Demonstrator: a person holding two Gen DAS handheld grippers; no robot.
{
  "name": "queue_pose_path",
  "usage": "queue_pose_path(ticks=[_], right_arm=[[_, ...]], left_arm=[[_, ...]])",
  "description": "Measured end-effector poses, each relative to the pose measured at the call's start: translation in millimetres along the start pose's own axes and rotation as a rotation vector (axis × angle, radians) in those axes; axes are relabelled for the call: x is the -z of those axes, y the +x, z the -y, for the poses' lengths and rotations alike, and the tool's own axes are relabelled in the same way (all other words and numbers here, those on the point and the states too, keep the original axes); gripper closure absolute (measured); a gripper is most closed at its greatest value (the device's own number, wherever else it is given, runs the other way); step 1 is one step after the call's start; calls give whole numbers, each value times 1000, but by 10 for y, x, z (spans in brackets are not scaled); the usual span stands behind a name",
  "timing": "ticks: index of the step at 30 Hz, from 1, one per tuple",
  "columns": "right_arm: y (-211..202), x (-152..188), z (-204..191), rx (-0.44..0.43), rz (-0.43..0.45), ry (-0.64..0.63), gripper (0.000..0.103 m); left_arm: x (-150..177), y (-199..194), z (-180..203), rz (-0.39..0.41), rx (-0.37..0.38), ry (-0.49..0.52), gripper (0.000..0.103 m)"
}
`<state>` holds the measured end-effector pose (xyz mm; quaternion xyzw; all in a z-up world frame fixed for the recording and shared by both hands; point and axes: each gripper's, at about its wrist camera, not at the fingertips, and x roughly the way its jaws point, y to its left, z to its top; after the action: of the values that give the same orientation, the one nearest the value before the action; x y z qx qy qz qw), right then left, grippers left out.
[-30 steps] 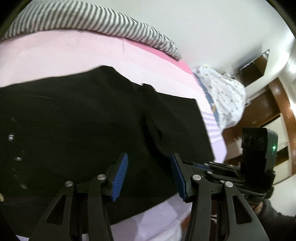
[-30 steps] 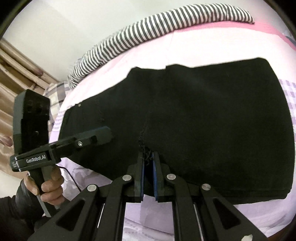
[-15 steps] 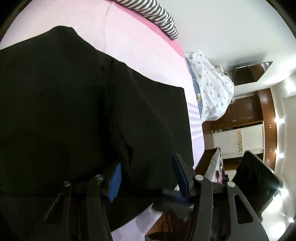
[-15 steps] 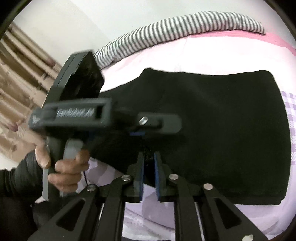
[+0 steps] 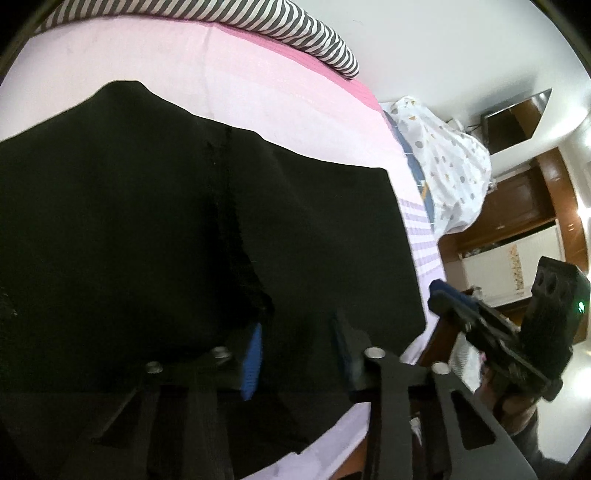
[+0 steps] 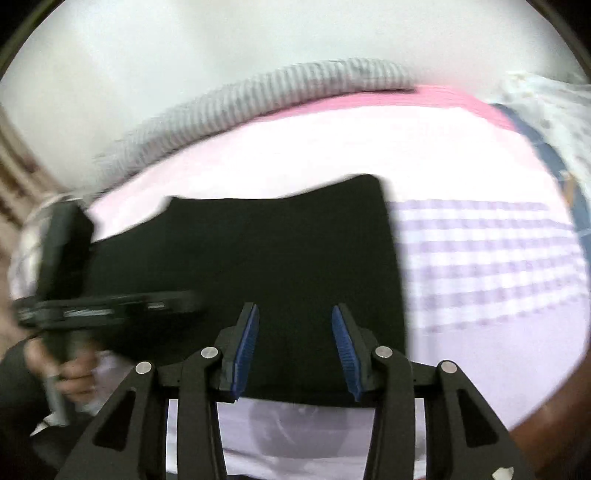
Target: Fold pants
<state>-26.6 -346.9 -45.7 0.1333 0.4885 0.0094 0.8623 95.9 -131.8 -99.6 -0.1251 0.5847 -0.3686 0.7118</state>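
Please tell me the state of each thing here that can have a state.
Black pants: lying flat on the bed.
Left gripper: fingers just closing, pants fabric between them; grip unclear.
Right gripper: fingers just opened, empty, over the pants.

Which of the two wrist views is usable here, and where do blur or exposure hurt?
Left wrist view: mostly sharp, but the black pants are so dark that folds barely read; fisheye bends the striped grey-and-white pillow. Right wrist view: motion-smeared throughout, the pale pink bedsheet blown out near white, only the right gripper crisp.
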Motion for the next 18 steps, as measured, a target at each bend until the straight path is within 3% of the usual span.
queue_pose_path(ticks=[3,6,18], right_arm=[[102,92,142,41,-34,42,63],[266,205,158,22,-79,74,63],[358,375,-199,2,-124,-55,61]], left_arm=[[4,18,-9,8,-45,17,91],[23,12,21,29,-71,41,96],[127,-12,37,58,-129,68,98]])
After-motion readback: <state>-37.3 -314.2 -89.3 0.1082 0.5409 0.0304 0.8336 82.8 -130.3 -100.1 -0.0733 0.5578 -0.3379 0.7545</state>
